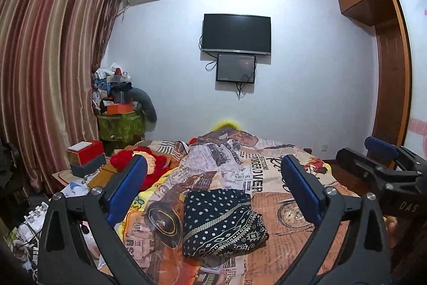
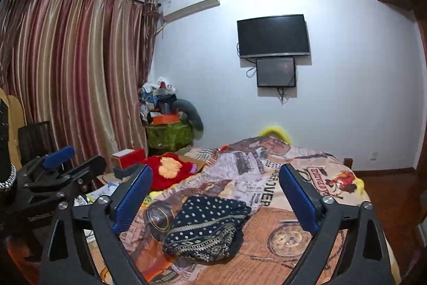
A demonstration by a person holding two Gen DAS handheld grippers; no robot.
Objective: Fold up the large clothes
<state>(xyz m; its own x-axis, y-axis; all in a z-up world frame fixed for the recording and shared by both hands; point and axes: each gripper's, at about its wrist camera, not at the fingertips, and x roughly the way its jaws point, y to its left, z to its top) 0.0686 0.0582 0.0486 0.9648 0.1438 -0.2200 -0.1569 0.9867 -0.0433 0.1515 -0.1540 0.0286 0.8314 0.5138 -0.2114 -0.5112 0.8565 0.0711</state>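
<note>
From the left wrist cam, my left gripper (image 1: 213,191) was spread wide, holding nothing, hovering above the bed. The dark polka-dot garment (image 1: 221,223) already lay as a compact, roughly rectangular bundle on the printed bedspread (image 1: 288,207), so I figured the fold was pretty much done. It looked like thin, soft fabric with a patterned border band. The right gripper (image 1: 384,164) poked in at the edge.

The right wrist cam showed the same thing: right gripper (image 2: 216,194) wide and empty, the bundle below it, edges a bit lumpy, maybe needing a tidy.
</note>
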